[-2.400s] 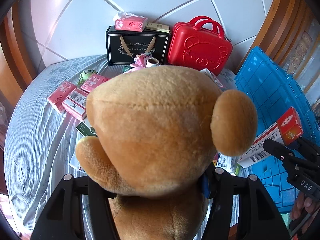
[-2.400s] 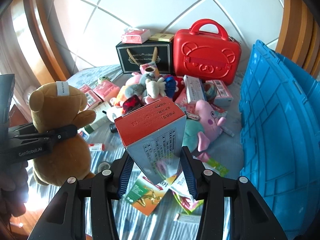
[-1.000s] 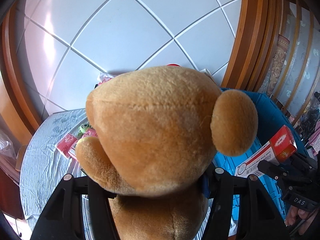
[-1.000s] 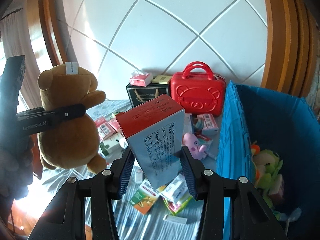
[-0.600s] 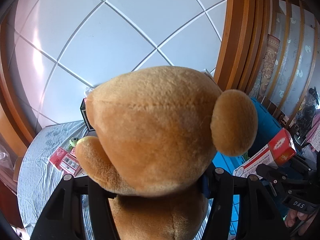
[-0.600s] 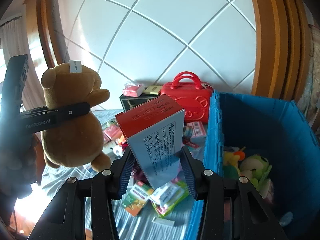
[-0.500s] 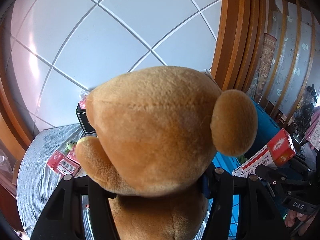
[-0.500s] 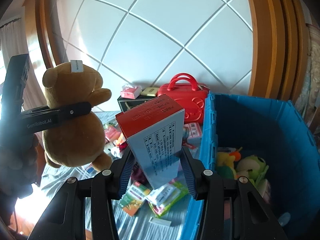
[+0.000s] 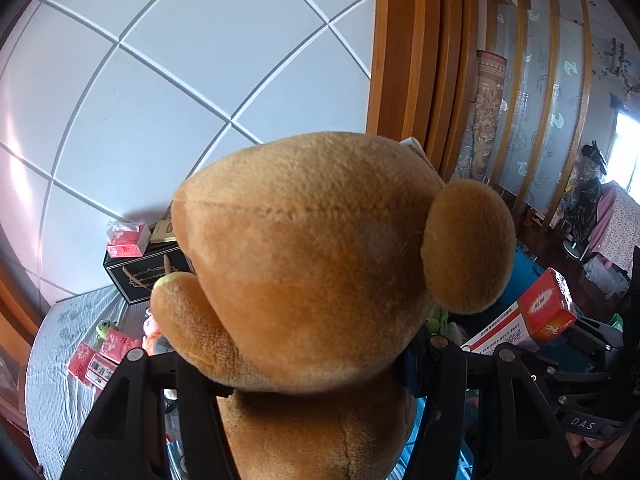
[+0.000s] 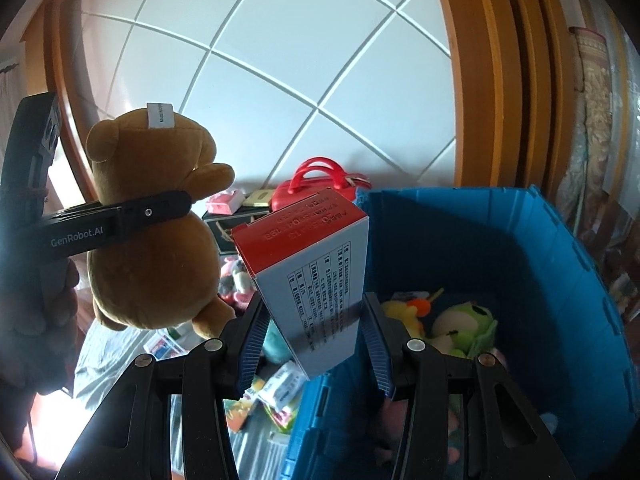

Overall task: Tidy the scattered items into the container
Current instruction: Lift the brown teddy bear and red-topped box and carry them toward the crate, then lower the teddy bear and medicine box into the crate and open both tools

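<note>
**Bear and box held up beside the blue bin**

The left claw [image 9: 304, 364] is clenched on a brown bear [image 9: 320, 264], its fingers pinching the toy at the neck; in the right wrist view the same claw [image 10: 176, 204] reaches in from the left edge with a hand [image 10: 36, 320] behind it, and the bear [image 10: 152, 232] hangs in the air, back to the camera, a white tag on top of its head. The claw points somewhat downward.

The right claw [image 10: 314, 344] grips a red-and-white box [image 10: 316, 276] between its blue pads, the box standing tilted with its red end up. It too points downward, at the near left wall of the blue bin [image 10: 520, 248]. In the left wrist view the box [image 9: 532, 320] and the right claw [image 9: 572, 340] show at the right edge, beside the bear's ear.

Inside the bin lie a green plush frog [image 10: 464, 320] and a yellow plush [image 10: 404, 312]. Left of the bin, on a grey-clothed tabletop [image 9: 52, 360], the loose things are spread: pink packets [image 9: 100, 356], small plush toys [image 10: 236, 280] and flat packs [image 10: 276, 392]. At the back stand a black gift box [image 9: 144, 276] with a pink tissue pack [image 9: 126, 238] on it and a red case [image 10: 316, 184]. Behind is a white tiled wall [image 10: 280, 80] with a wooden frame.
</note>
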Tool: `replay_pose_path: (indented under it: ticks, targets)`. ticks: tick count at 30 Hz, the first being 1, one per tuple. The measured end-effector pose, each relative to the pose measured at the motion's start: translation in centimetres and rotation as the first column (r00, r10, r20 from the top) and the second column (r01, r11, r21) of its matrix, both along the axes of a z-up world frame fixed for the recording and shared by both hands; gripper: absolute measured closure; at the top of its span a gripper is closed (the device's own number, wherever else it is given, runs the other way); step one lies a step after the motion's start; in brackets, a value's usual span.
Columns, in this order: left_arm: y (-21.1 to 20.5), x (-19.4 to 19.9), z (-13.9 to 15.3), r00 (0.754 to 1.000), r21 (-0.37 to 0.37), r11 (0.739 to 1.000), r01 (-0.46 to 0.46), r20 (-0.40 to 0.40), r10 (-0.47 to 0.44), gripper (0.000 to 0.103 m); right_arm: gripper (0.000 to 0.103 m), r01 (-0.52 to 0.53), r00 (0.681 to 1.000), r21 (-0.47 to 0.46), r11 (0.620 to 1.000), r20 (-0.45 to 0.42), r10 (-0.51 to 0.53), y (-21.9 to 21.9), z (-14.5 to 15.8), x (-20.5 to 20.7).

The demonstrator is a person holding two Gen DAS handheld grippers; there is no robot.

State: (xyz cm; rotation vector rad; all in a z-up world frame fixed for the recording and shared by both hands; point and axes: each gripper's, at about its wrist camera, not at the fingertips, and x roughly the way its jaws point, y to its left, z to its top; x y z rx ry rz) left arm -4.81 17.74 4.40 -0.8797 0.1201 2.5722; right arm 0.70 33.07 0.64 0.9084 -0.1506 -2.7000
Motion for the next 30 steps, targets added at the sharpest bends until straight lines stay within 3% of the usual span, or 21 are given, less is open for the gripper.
replay_pose_path:
  ticks: [16,30]
  targets:
    - [9.8,-1.3,2.0,0.986,0.006,0.986,0.167,-0.031,-0.167,0.045,0.057,0.14,0.99,-0.009,0.99,0.013,-0.14,6.3,0.0,1.4]
    - [19.1,-2.3,2.0,0.95,0.011,0.95,0.311,-0.025,-0.31,0.045,0.057,0.28,0.959,-0.015,0.96,0.046,-0.279,12.3,-1.6,2.6]
